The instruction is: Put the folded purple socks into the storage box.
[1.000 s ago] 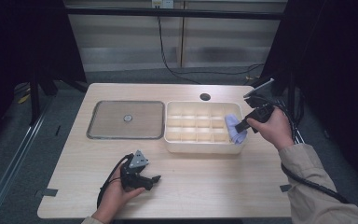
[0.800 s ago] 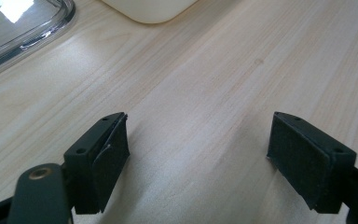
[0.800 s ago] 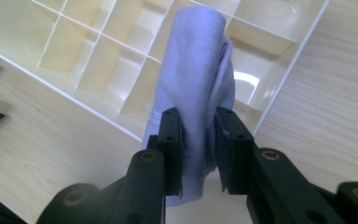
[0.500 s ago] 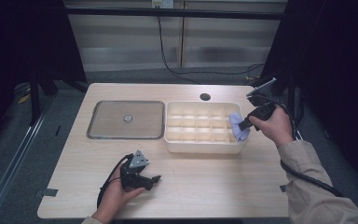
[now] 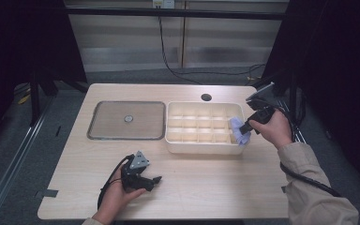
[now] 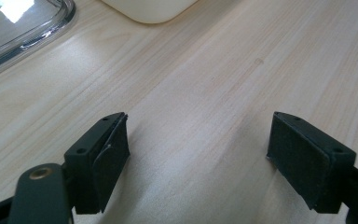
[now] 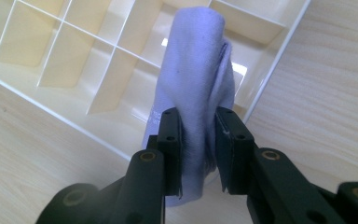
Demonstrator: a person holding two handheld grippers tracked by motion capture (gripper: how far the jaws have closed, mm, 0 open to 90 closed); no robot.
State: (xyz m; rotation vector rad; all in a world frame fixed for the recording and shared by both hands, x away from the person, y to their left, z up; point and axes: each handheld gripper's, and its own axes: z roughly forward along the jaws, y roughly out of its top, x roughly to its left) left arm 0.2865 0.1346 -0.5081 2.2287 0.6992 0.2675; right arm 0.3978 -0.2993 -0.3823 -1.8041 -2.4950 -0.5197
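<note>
1. The right hand [image 5: 273,127] comes in from the near right edge of the table [image 5: 215,178]. Its forearm, in a tan sleeve [image 5: 316,187], slants up and to the left toward the tray.
2. That hand holds the right gripper [image 5: 243,133] over the right end of the compartment tray [image 5: 201,147]. The jaws point left and downward at the tray's near right corner.
3. The right gripper's jaws are clenched on a pale lilac cloth [image 7: 196,84]. In the right gripper view both pads press into the folded fabric from either side.
4. The cloth is bunched into a long roll. Its long axis runs out from the jaws, with the free end reaching over the tray's right-hand compartments. A short tail hangs below the jaws toward the table.
5. In the high view the cloth [image 5: 238,129] sits at the tray's right end, over the right wall near the near corner. I cannot tell whether it touches the floor of a compartment.
6. The left hand [image 5: 117,194] rests on the near left part of the table, well apart from the tray, with the forearm entering from the near edge.
7. The left gripper [image 6: 198,158] lies low over bare wood, its jaws pointing right. They stand wide apart with nothing between them.
8. A flat metal lid [image 5: 126,120] lies to the left of the tray.
</note>
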